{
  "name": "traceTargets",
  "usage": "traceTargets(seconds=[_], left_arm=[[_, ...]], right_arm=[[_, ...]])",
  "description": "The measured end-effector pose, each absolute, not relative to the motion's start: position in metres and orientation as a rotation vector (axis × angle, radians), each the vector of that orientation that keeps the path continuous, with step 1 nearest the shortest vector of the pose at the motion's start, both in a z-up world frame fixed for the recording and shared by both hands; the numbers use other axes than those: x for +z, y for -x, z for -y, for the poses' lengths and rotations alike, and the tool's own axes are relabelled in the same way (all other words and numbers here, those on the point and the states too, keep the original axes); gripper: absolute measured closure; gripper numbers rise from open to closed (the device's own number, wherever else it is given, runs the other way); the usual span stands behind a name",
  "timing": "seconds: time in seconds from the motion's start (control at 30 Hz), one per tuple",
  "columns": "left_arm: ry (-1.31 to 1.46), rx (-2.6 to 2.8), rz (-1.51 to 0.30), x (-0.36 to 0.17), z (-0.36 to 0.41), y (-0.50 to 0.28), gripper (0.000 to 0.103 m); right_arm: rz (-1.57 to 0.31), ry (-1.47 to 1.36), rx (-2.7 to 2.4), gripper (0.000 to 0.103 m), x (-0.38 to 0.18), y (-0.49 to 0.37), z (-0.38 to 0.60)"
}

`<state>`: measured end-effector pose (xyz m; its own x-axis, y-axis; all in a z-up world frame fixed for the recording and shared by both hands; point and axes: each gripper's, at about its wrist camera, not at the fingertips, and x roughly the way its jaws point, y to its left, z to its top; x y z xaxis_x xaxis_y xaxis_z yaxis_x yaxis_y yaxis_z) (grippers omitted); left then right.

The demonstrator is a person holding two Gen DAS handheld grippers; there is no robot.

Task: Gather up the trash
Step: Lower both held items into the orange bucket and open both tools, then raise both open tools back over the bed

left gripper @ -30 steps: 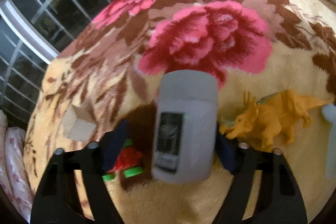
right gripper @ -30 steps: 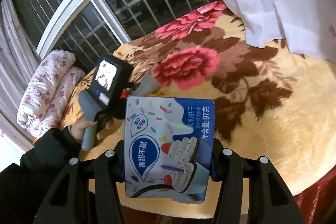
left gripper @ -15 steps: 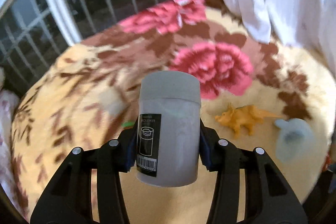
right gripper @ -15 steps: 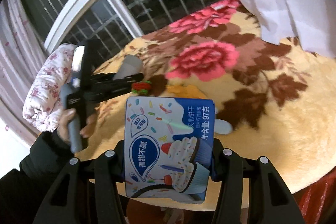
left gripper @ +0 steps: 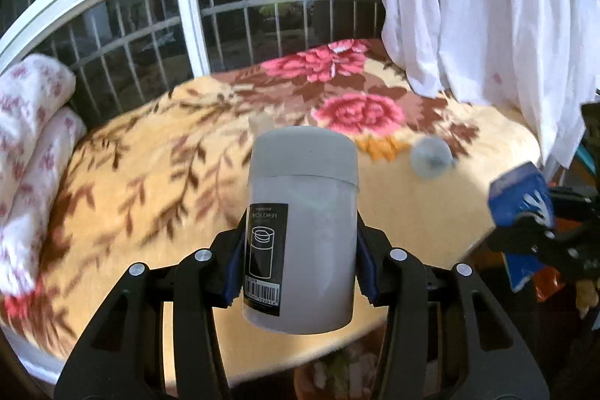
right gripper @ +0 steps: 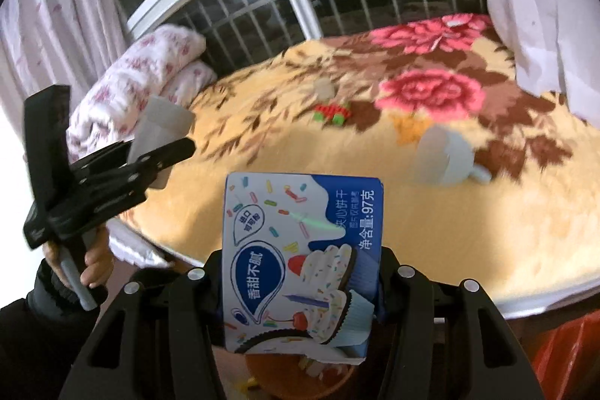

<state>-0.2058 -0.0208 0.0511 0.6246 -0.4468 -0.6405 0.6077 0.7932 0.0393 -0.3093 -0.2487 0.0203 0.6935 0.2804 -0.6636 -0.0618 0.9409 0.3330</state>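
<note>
the left gripper [left gripper: 300, 261] held a grey canister [left gripper: 302, 223] upright between its blue pads [left gripper: 233, 272], which pressed on both sides of it below the wide grey lid; its jaws had just been closing, and the canister sat between them. a black label with a barcode faced the camera. the canister hung in the air above the near edge of a bed covered by a yellow blanket [left gripper: 157, 175] with pink roses and brown leaves.

the right gripper [right gripper: 300, 272] clamped a blue and white biscuit box [right gripper: 302, 257], its jaws set about half apart against the two sides of the box. the box stood on end, printed with a cupcake and chinese writing, also over the near edge of the bed.

on the blanket lay a pale blue cup [right gripper: 446, 156] on its side, a small red and green toy [right gripper: 332, 111] farther back, and an orange toy [left gripper: 382, 147] partly hidden behind the canister in the left view. a rolled white quilt with pink flowers [right gripper: 150, 77] lay at the left end of the bed, under a barred window [left gripper: 232, 25]. a white curtain [left gripper: 468, 6] hung at the right. in the right view a person's hand [right gripper: 88, 261] in a dark sleeve gripped the handle of the left gripper.
</note>
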Motion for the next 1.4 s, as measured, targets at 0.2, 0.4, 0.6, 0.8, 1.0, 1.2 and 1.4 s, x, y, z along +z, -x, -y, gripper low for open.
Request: traceTargets(seconds=[0.2,0.4,0.6,0.8,1.0,1.2,1.4], left_arm=[[-0.288,-0.619,-0.751,-0.002,0.002,0.251,0.057],[-0.343,-0.652,-0.953,-0.095,-0.001,0.276,0.057],[-0.371,-0.633,-1.260,-0.205,0.005,0.261,0.057],[-0.437,-0.620,-1.328,-0.231,0.015,0.255,0.057],[-0.466,-0.587,-1.360,-0.242,0.018,0.254,0.055],[-0.486,-0.559,-1.360,-0.245,0.017,0.253,0.031],[-0.479,-0.559,-1.353,-0.244,0.017,0.252,0.031]], right_arm=[[-0.864,-0.264,0.200,0.050,-0.014,0.334,0.223],[-1.040,-0.210,0.194,0.050,-0.088,0.342,0.195],[-1.239,-0.209,0.206,0.050,-0.177,0.333,0.174],[-1.348,-0.235,0.199,0.050,-0.223,0.318,0.174],[-1.402,-0.236,0.198,0.041,-0.240,0.313,0.175],[-1.415,-0.257,0.160,0.031,-0.243,0.312,0.180],[-1.378,-0.269,0.142,0.031,-0.227,0.321,0.188]])
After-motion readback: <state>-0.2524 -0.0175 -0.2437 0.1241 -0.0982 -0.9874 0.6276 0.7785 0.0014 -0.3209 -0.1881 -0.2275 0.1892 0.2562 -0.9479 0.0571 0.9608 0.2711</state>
